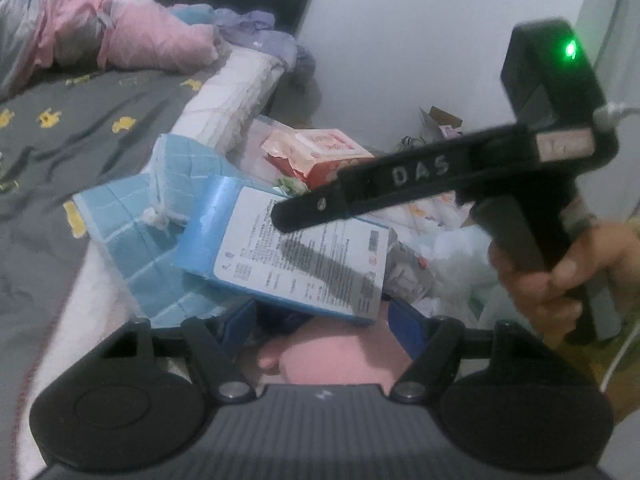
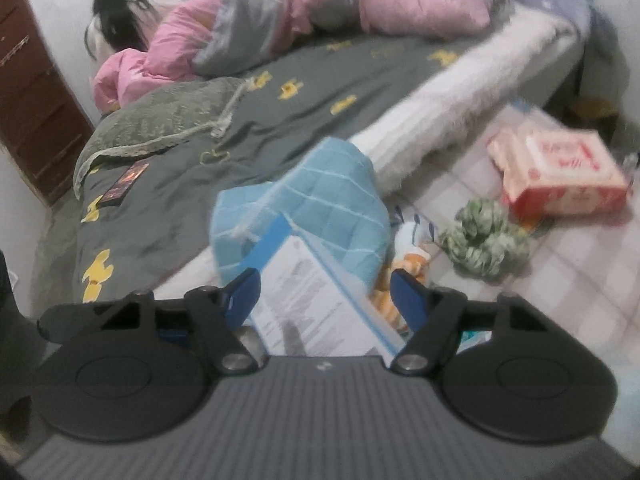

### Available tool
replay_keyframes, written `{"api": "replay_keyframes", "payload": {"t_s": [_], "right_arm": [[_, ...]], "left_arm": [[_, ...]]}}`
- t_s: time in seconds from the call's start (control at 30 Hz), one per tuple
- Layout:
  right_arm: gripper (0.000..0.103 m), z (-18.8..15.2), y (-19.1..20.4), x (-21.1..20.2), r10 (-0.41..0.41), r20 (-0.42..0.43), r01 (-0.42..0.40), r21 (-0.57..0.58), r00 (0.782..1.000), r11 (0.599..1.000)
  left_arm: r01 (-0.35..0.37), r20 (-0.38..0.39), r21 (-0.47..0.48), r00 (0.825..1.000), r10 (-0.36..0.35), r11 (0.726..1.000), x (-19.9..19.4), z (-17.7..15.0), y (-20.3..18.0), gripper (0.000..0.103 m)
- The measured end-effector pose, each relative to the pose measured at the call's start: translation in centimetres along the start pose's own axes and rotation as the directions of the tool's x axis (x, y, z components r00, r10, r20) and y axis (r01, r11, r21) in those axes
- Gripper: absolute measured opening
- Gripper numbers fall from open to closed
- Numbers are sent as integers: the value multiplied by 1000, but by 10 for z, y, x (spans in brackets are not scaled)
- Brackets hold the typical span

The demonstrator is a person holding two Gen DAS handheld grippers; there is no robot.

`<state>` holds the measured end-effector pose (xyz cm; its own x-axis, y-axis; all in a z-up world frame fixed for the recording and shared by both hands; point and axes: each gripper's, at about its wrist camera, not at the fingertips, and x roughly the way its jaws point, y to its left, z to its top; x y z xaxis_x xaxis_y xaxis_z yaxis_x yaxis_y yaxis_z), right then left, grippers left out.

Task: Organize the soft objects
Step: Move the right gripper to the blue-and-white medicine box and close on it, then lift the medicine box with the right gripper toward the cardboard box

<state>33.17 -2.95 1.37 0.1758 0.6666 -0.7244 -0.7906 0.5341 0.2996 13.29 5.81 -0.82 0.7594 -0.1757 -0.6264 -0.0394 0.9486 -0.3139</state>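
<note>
A blue and white package [image 1: 296, 248] with a printed white label leans on a light blue checked cloth [image 1: 132, 232] at the bed's edge. The fingers of my left gripper [image 1: 320, 316] stand apart at the package's near edge, not pressing on it, with a pink soft shape [image 1: 332, 356] below them. My right gripper [image 1: 288, 214], held by a hand [image 1: 560, 276], hovers over the label and casts a shadow on it. In the right wrist view the package [image 2: 308, 296] lies in the gap of the right gripper [image 2: 326, 296], in front of the cloth [image 2: 320, 196]; its pads look free.
A person lies under a pink quilt [image 2: 320, 0] at the far side of the bed [image 2: 200, 148], where a phone [image 2: 124, 184] rests. Beside the bed lie a red and pink box [image 2: 560, 176], a green bundle [image 2: 484, 240] and white bags [image 1: 452, 264]. A brown cabinet [image 2: 32, 92] stands left.
</note>
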Motion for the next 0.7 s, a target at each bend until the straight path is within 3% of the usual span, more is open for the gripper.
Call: {"api": "replay_keyframes", "payload": {"t_s": [0.2,0.3,0.4,0.63,0.7], "right_arm": [[38,-5,-10,6,48,-23,-47,51,999,998],[31,-8,-7,0,83,-27,-80,79,996,994],[30,-10,1,-7,56,-31,-54,60,998,997],[34,-11,2,-10,6,-29,-3,86,1000,996],[52,-10,0,-4,-4,-41,9,106,999,994]], "left_arm": [[50,42,-33,998,-48,998,2,6,3,73],[72,69,-19,995,-70,997,-5,8,-2,74],[42,57,3,997,-43,999,-8,6,-8,74],[20,24,-66,1000,-18,998,-16,-8,3,84],[41,-15,-96,999,-42,995,-9,-5,7,88]]}}
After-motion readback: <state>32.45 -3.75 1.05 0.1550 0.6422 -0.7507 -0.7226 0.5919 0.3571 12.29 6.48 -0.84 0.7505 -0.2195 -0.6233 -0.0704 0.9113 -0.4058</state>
